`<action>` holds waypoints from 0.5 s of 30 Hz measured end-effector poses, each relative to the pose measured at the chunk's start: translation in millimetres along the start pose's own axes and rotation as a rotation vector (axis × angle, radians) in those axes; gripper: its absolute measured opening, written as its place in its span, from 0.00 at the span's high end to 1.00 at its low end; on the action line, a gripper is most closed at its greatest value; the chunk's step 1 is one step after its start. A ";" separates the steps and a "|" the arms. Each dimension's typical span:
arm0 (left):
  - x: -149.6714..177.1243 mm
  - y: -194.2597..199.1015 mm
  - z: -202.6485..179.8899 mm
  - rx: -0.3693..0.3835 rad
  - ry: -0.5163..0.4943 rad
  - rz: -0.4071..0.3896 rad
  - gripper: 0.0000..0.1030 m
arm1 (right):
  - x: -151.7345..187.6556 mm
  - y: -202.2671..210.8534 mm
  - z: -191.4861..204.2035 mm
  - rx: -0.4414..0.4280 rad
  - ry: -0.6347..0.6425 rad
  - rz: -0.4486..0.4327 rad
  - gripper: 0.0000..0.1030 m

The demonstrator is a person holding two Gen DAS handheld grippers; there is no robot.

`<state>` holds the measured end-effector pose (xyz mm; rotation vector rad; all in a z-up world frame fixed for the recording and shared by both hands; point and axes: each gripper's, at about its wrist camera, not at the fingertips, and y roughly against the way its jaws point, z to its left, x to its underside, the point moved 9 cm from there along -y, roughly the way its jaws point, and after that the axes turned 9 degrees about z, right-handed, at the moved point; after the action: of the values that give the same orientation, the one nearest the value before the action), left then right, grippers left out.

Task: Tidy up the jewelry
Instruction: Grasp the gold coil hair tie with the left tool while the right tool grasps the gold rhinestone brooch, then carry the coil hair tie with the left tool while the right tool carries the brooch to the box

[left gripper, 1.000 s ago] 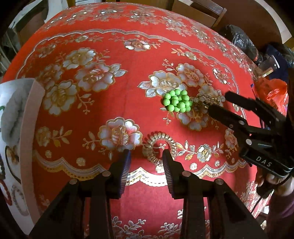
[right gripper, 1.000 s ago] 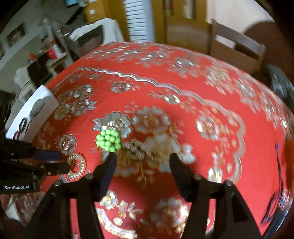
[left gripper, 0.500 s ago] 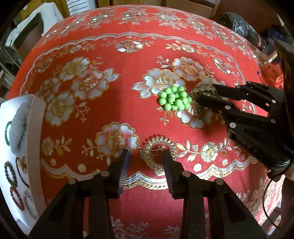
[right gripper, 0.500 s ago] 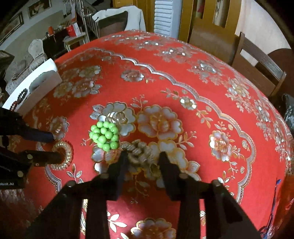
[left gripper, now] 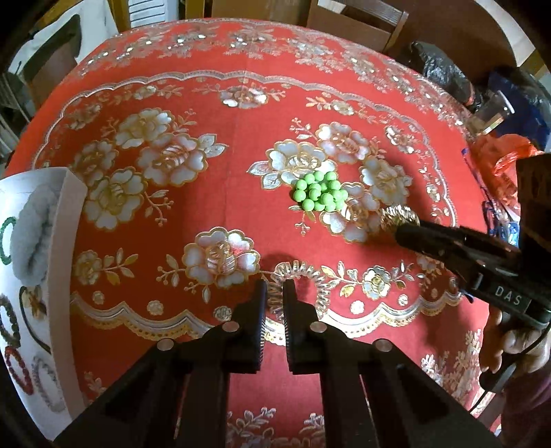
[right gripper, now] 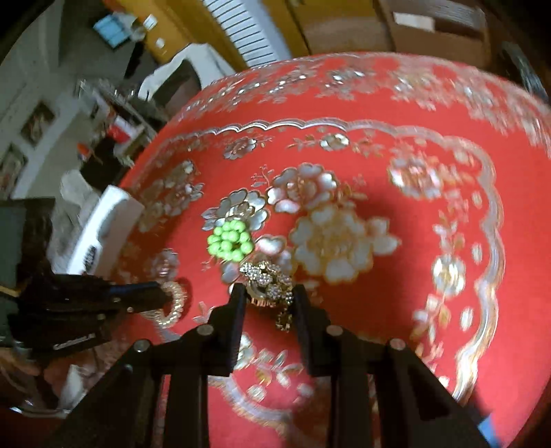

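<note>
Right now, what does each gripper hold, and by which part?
Left gripper: gold coil bracelet, by its near rim. Right gripper: rhinestone bracelet, by its near end.

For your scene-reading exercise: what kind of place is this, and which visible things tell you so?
Probably a home dining room: a table under a red floral tablecloth, wooden chairs at its far side, and framed pictures on the wall.

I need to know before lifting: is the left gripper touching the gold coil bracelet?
Touching. In the left wrist view the left gripper, whose jaws have just been closing, pinches the rim of the gold coil bracelet between its pads.
</note>
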<state>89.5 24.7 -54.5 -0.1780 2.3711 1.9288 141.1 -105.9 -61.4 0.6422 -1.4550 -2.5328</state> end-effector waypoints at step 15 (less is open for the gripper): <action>15.6 45.0 14.3 -0.014 -0.014 -0.072 0.78 | 20.7 23.8 40.2 0.023 0.005 -0.046 0.73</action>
<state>67.6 47.0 -15.9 -0.2463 2.3093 1.9085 103.1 -93.5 -29.5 0.6932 -1.4867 -2.5506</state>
